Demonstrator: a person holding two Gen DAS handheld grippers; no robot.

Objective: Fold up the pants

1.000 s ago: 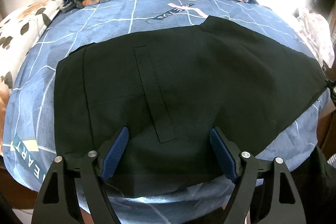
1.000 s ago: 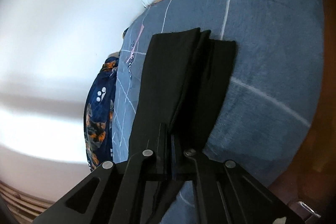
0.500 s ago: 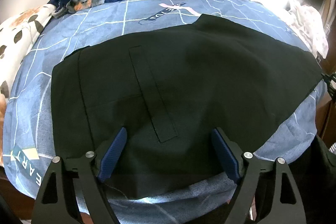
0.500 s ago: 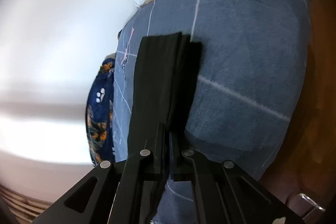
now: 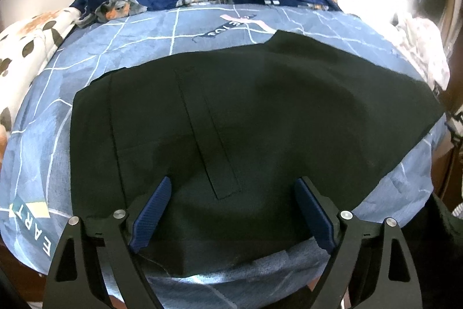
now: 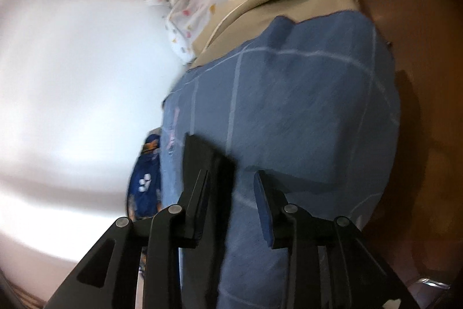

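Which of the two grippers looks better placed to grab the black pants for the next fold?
Probably the left gripper: it hangs wide open over the near edge of the black pants. The right gripper, whose jaws have just been opening, has only the pants' end beside one finger.

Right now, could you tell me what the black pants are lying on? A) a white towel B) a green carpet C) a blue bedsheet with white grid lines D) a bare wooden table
C: the pants lie spread flat on the blue sheet, whose white grid lines show around them.
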